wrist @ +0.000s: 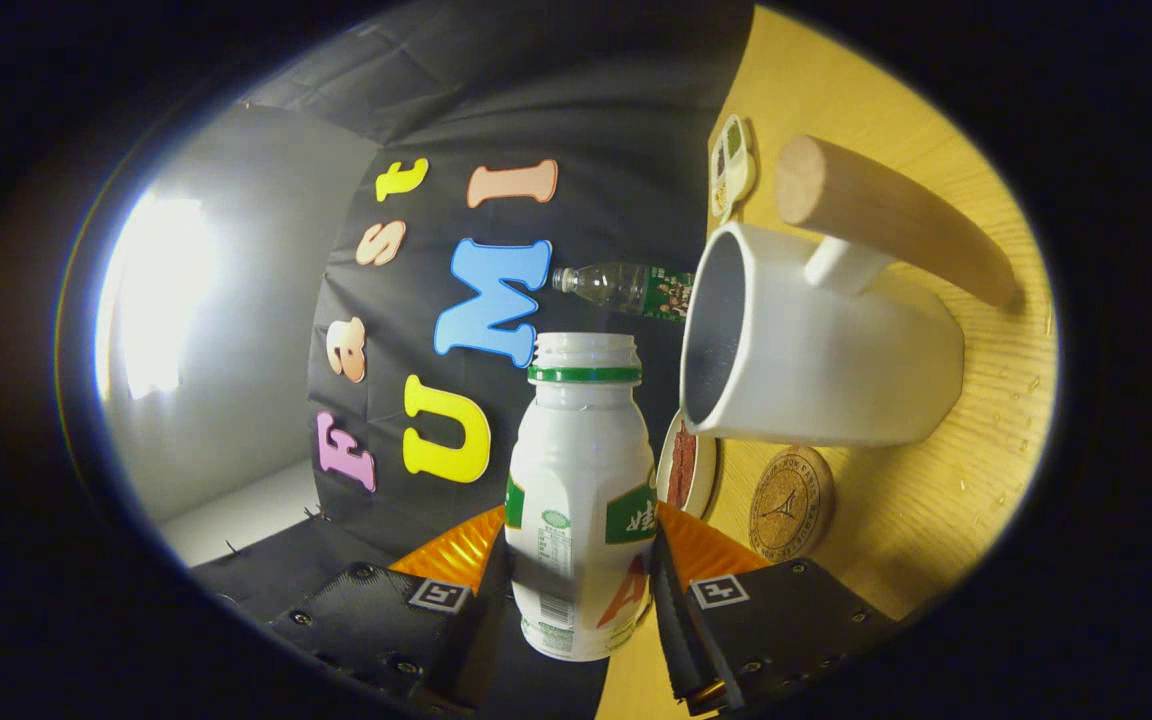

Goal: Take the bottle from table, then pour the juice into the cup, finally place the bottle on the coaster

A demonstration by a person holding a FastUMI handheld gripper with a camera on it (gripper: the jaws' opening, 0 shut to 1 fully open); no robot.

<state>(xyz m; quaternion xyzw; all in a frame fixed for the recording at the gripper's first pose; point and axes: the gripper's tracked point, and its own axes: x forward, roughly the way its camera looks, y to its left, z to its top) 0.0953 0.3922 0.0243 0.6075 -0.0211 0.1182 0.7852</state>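
Black cloth wall gives way to a pale wooden table point(936, 520). The gripper point(581, 600) clamps the uncapped white plastic bottle with a green neck ring point(576, 480) between its fingers, rolled sideways, mouth just beside the white wooden-handled cup point(826, 360), evidently for pouring; the round cork coaster point(789, 502) waits near it.

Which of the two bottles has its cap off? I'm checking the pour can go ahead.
The white bottle held between the gripper's fingers: its green-ringed mouth is open. The clear bottle beyond it is too small to judge.
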